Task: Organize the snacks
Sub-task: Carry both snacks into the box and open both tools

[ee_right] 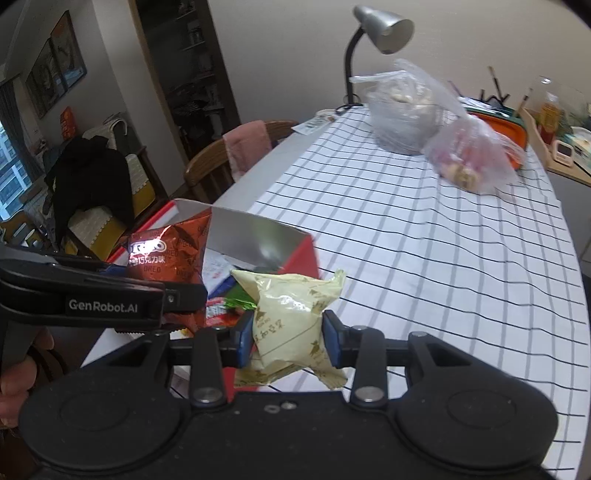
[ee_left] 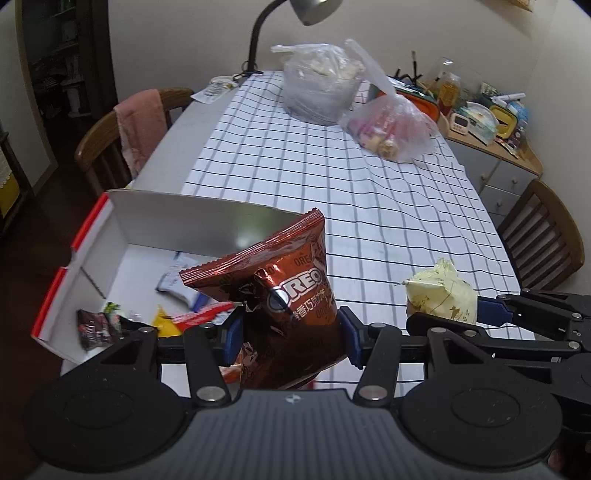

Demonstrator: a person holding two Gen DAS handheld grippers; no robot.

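Both wrist cameras looked steeply down past their own jaws, close above the counter [ee_left: 388,177]; both caught the lamp [ee_right: 384,33] and red box [ee_left: 70,273].

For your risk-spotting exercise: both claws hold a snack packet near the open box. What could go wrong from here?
1. The left claw pinches the crinkled Oreo bag low, so its top-heavy part may flop or slip.
2. The right claw carrying the pale yellow packet sits close beside the left; they could collide over the box.

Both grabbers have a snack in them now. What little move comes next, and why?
Probably carry the Oreo packet in the left gripper over the open box and let go: other snacks already lie inside, and the right gripper holds a yellow packet nearby.
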